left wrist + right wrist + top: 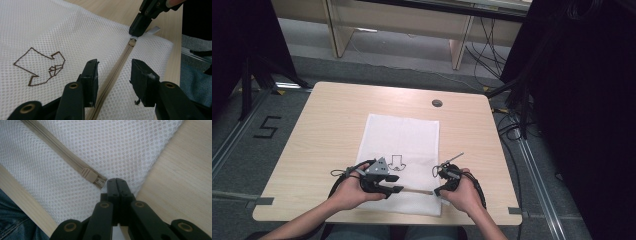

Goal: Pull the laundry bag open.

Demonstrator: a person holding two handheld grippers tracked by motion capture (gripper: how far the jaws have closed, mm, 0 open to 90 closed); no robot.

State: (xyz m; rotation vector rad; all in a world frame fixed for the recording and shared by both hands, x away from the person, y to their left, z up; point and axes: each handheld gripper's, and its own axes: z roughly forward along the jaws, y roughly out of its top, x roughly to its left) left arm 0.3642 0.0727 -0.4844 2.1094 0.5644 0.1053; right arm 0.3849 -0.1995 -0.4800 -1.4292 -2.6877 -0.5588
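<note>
At the near edge of the pale wooden table (337, 107), we see a white mesh zip-up laundry bag (404, 135) lying flat, its long side running away from the person, its beige zipper (117, 67) stretched along the hem closest to the person's lap.

The left gripper (113, 75) hangs just above that zipper with its jaws set wide, one on each side of the tape and gripping nothing. We judge it is placed there to pin the mesh down, so the bag cannot slide when the zipper is worked.

The right gripper (117, 183) sits near the bag's right-hand near corner, jaws pressed together. Its tips meet the end of the beige zipper slider (91, 176), and in the left gripper view a small pale tab appears between them, so we take it to be pinching the pull, though the contact itself is hidden in its own view.

A brown outline drawing (40, 66) marks the mesh farther in. The two hands face each other along the zipper line, a stance that, to our eye, suits drawing the slider along.
</note>
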